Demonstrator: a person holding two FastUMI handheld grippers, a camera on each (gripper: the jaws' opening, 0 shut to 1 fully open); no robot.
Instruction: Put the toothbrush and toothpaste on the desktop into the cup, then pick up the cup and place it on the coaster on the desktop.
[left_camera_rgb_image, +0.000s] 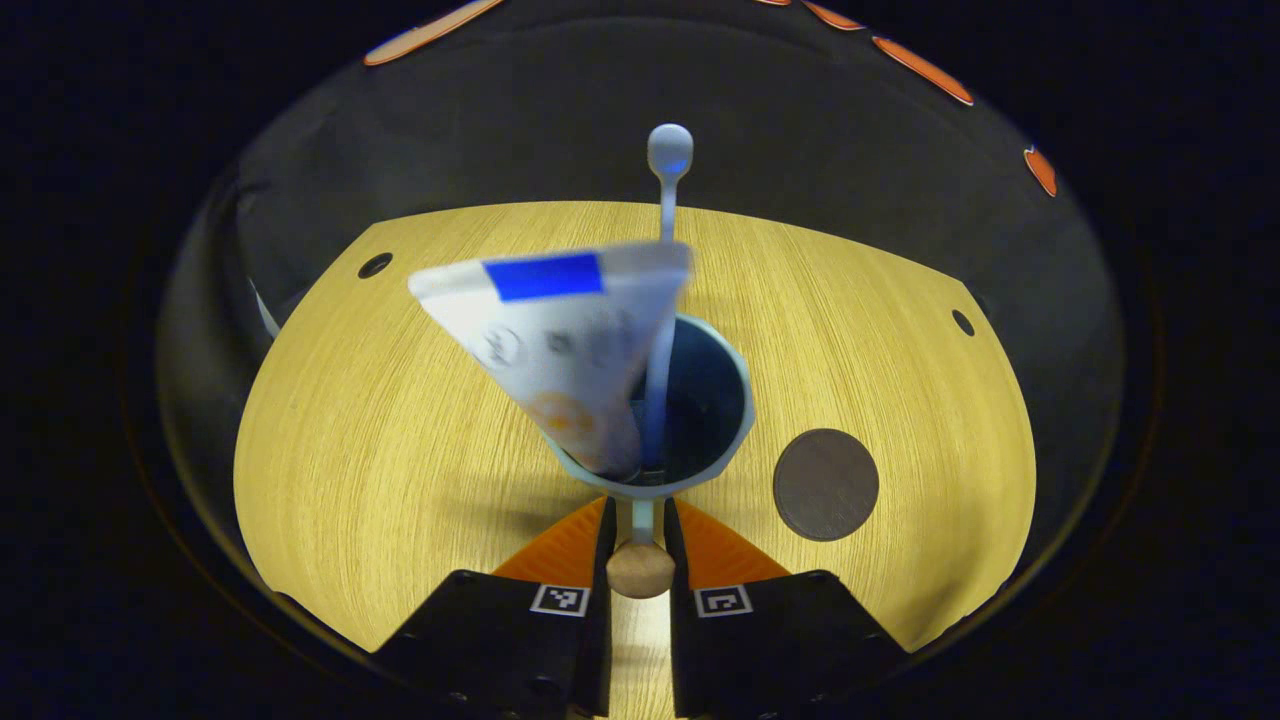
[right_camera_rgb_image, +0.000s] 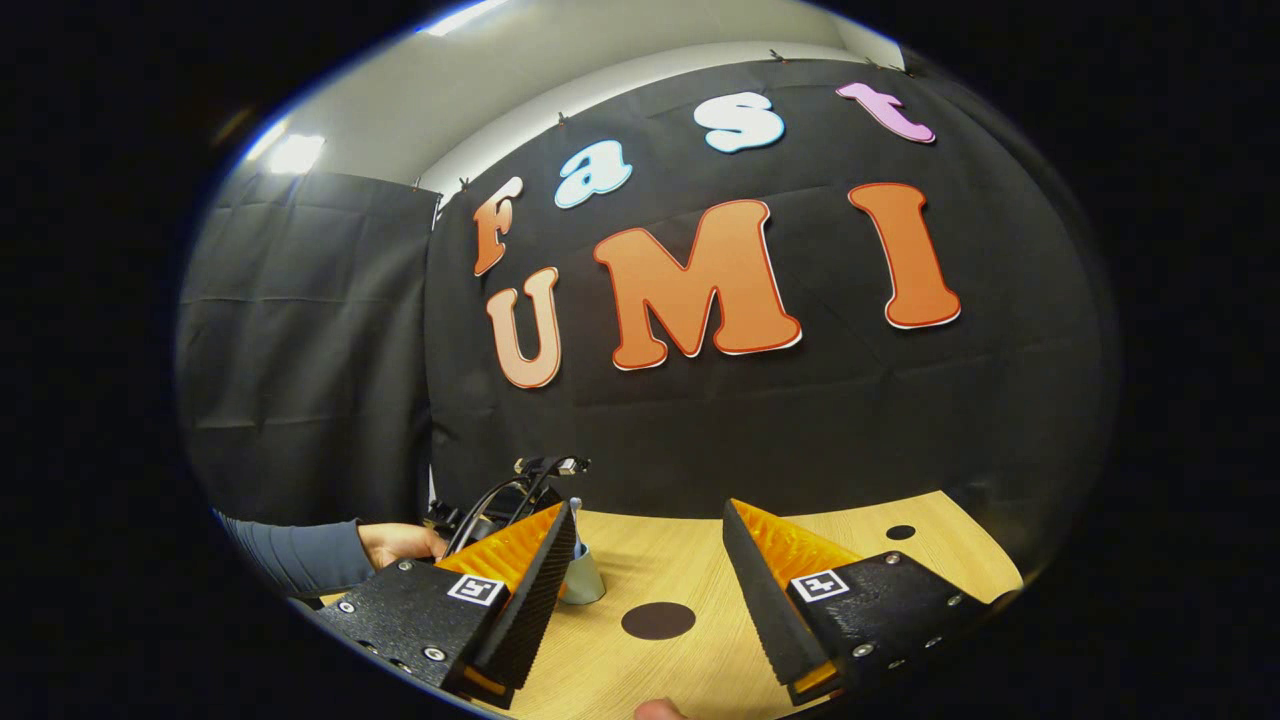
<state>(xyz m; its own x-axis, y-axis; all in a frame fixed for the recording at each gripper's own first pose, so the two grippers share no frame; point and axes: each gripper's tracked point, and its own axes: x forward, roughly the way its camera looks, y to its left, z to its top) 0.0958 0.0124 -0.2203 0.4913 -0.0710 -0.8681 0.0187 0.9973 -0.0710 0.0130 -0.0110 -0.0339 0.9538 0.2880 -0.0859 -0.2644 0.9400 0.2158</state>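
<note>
The wooden desktop (left_camera_rgb_image: 400, 480) spreads pale yellow under both views, with small dark holes near its far corners. On it stands the light blue cup (left_camera_rgb_image: 735, 420), seen from above in the left gripper view, its inside dark. The toothpaste (left_camera_rgb_image: 560, 350), a white tube with a blue band at its flat end, stands cap-down in the cup and leans out over the near-left rim. The toothbrush (left_camera_rgb_image: 662, 270), pale blue, stands nearly upright in the cup beside the tube, its rounded end well above the rim. The coaster (left_camera_rgb_image: 826, 484), a dark round disc, lies flat on the desktop just right of the cup, bare and apart from it. The left gripper (left_camera_rgb_image: 640, 545) has its orange fingers drawn close on either side of the cup's thin handle, which ends in a wooden knob (left_camera_rgb_image: 640, 570); whether both fingers press on it I cannot tell. In the right gripper view, the right gripper (right_camera_rgb_image: 650, 560) hangs spread wide with nothing between its fingers, the coaster showing in the gap, and a sleeved hand (right_camera_rgb_image: 400, 545) shows at the left beside the cup.
</note>
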